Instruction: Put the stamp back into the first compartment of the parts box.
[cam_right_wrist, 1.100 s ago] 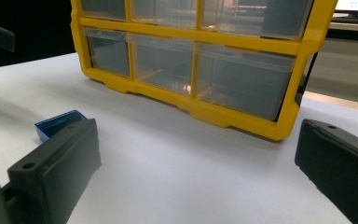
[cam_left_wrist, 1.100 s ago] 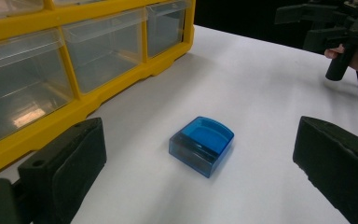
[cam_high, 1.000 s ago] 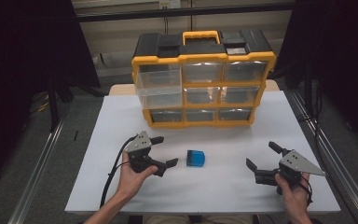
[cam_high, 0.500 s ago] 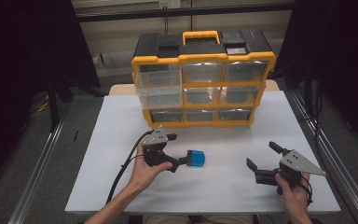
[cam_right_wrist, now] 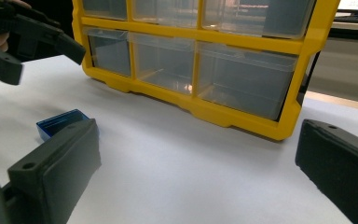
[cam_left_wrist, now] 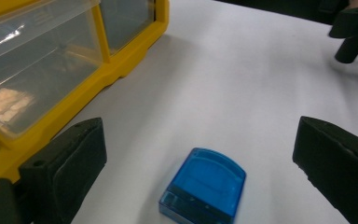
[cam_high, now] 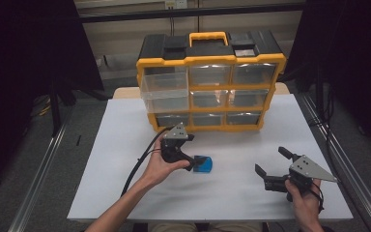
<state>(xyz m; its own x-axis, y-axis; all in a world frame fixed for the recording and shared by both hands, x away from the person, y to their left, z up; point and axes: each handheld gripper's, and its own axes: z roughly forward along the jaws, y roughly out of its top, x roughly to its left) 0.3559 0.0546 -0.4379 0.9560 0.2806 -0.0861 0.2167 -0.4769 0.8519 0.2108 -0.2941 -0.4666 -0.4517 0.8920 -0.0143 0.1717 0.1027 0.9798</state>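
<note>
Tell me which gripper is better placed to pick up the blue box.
Left. The left gripper is open right at the blue box, jaws on either side. The right gripper sits farther away.

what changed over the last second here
The left gripper moved right and a little away from the person, up to the small blue box; its jaws now stand open on either side of the box without gripping it. The box, the right gripper, open, and the yellow drawer cabinet stayed where they were.
</note>
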